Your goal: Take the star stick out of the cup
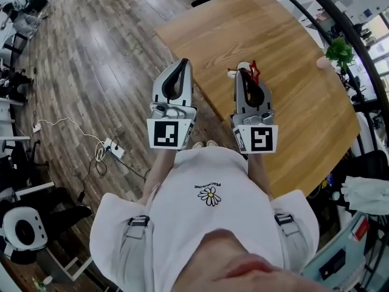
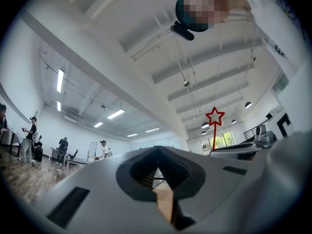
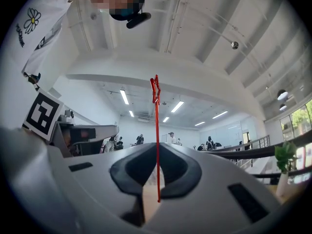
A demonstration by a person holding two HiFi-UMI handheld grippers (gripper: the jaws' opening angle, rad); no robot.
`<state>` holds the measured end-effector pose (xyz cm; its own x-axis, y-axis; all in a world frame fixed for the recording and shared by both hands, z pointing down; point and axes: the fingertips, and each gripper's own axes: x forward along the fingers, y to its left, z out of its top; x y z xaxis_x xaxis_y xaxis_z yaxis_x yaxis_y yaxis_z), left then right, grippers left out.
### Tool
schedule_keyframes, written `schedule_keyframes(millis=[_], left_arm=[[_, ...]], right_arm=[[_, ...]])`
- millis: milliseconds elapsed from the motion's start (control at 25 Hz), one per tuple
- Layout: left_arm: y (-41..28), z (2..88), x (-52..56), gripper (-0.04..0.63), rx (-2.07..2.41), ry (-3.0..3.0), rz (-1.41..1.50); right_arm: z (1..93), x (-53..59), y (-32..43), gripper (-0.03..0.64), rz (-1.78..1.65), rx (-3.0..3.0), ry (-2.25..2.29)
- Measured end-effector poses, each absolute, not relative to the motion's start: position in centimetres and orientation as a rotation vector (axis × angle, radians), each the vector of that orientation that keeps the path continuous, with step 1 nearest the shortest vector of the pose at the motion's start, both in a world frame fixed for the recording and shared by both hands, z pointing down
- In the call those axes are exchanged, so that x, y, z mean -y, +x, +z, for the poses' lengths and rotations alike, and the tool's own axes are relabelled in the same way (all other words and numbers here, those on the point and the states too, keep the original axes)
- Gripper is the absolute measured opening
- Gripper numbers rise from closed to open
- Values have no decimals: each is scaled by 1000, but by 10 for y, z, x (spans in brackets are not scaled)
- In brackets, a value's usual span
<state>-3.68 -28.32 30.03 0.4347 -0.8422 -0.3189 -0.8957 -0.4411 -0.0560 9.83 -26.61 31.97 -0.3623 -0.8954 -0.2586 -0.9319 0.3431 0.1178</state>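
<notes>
The red star stick (image 3: 157,145) stands upright between the jaws of my right gripper (image 3: 156,152), which is shut on its thin stem. Its star (image 3: 155,89) rises well above the fingertips. In the head view the star (image 1: 254,70) pokes out past the tip of the right gripper (image 1: 248,75), over the wooden table (image 1: 285,90). A pale cup rim (image 1: 243,65) peeks from behind that tip, and the rest of the cup is hidden. My left gripper (image 1: 181,66) is shut with nothing in it and points up beside the right one. From the left gripper (image 2: 157,155) view, the star (image 2: 214,116) shows to the right.
A small green plant (image 1: 339,50) in a pink pot stands at the table's far right edge. Wooden floor lies left of the table, with a power strip and cables (image 1: 112,148) on it. Chairs stand at the far left. Both gripper cameras face the ceiling.
</notes>
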Motion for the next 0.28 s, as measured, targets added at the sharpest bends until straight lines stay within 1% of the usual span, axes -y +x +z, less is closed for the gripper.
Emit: schedule_keyframes(millis=[280], left_arm=[[-36, 310, 286, 15, -1518, -2479, 303]], right_arm=[[320, 264, 95, 23, 365, -2448, -1665]])
